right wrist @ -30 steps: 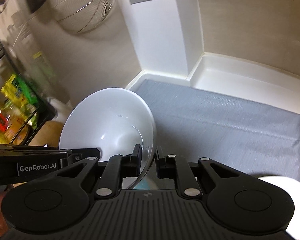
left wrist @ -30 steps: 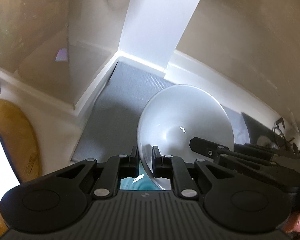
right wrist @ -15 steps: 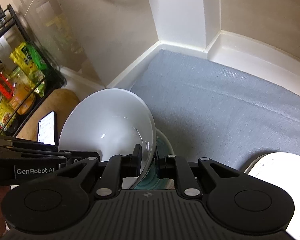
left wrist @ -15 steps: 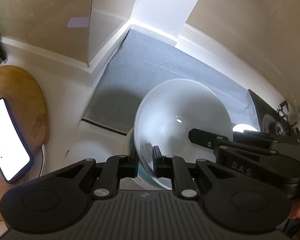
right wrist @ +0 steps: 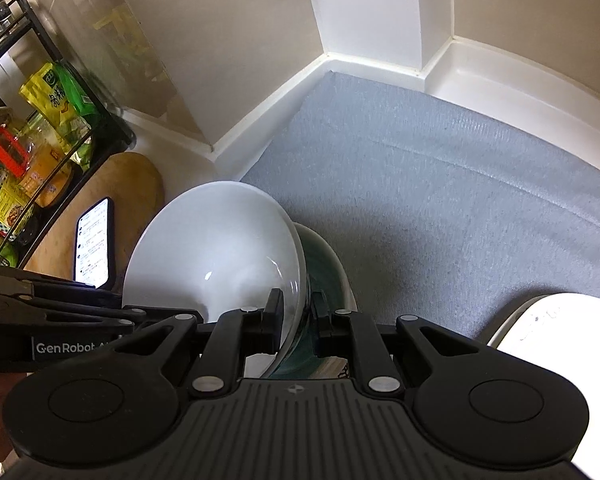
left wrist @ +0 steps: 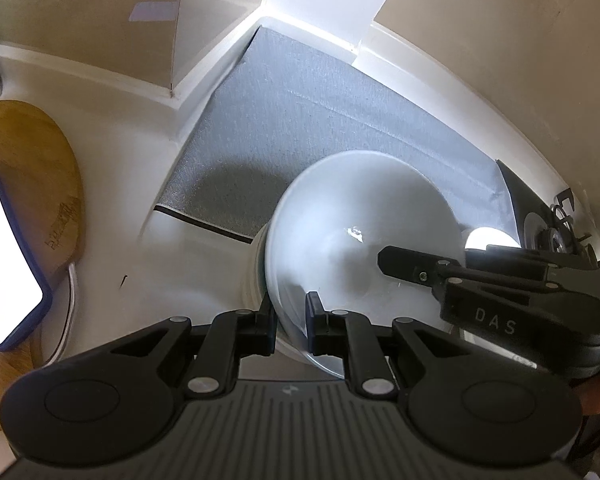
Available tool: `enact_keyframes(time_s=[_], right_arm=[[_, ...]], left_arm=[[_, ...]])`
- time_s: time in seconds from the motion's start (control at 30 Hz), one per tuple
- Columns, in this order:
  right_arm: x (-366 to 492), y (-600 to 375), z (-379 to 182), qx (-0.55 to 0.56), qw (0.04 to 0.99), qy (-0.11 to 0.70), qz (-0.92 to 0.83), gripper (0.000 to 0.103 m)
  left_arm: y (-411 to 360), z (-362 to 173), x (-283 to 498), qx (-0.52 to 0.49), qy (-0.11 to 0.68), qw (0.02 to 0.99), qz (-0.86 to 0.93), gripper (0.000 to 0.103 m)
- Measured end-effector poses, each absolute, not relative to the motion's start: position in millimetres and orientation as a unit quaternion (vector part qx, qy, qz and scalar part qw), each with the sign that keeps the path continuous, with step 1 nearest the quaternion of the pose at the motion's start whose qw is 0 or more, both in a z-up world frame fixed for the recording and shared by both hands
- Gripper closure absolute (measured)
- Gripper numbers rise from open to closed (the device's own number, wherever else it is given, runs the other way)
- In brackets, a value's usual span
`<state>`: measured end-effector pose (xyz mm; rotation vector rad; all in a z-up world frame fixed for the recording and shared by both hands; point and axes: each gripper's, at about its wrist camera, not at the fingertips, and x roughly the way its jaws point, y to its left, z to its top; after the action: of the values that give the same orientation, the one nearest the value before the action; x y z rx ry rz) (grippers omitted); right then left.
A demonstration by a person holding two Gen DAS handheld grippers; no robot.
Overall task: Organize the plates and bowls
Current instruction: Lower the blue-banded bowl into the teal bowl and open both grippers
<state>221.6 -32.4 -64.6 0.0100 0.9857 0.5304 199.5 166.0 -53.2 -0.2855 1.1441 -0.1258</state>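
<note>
Both tongs clamp one white bowl's (left wrist: 360, 236) rim: left tongs (left wrist: 291, 316) at six o'clock, right tongs (right wrist: 297, 316) at three, above a green-lined bowl (right wrist: 324, 256).

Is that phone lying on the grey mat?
No, the phone lies on the wooden board, off to the left of the grey mat.

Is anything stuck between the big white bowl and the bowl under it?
Nothing visible. The white bowl, pinched at opposite rims by the left gripper and right gripper, sits right over the green-lined bowl.
</note>
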Motion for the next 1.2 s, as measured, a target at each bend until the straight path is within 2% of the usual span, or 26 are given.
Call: enact_keyframes(time_s=[0.47,0.53,0.6,0.63,0.73,0.77,0.87,0.9,1.0,1.07,1.17,1.2], right_arm=[[221,-33,-56,-0.012,0.861,0.447,0.244,0.090],[219,-33,-55,-0.014,0.862,0.445,0.243,0.090],[218,-33,-53,-0.013,0.863,0.444,0.241,0.090],[218,-33,-52,-0.013,0.863,0.444,0.240,0.090],[218,-34,-50,-0.018,0.867,0.439,0.234,0.088],[218,-35,-48,-0.017,0.868,0.438,0.232,0.084],[221,-43,-46,0.001,0.869,0.440,0.227,0.054],[222,-46,-46,0.008,0.868,0.442,0.227,0.050],[226,-56,-51,0.033,0.861,0.457,0.219,0.044],[229,-62,-58,0.051,0.855,0.472,0.211,0.043],[232,-68,-71,0.080,0.839,0.498,0.205,0.040],[233,-69,-76,0.088,0.833,0.506,0.203,0.040]], left_arm=[[165,-58,202,-0.115,0.542,0.832,-0.042,0.084],[167,-59,201,-0.125,0.546,0.827,-0.044,0.078],[171,-59,200,-0.136,0.545,0.826,-0.043,0.065],[172,-59,200,-0.139,0.544,0.826,-0.042,0.063],[179,-59,199,-0.150,0.542,0.826,-0.037,0.044],[182,-60,199,-0.155,0.540,0.827,-0.034,0.034],[186,-60,199,-0.163,0.532,0.830,-0.031,0.019],[188,-60,199,-0.167,0.531,0.830,-0.030,0.017],[190,-66,203,-0.180,0.535,0.825,-0.027,0.012],[191,-72,204,-0.195,0.539,0.819,-0.028,0.007],[190,-81,207,-0.209,0.539,0.815,-0.037,0.005],[190,-84,207,-0.213,0.539,0.814,-0.037,0.000]])
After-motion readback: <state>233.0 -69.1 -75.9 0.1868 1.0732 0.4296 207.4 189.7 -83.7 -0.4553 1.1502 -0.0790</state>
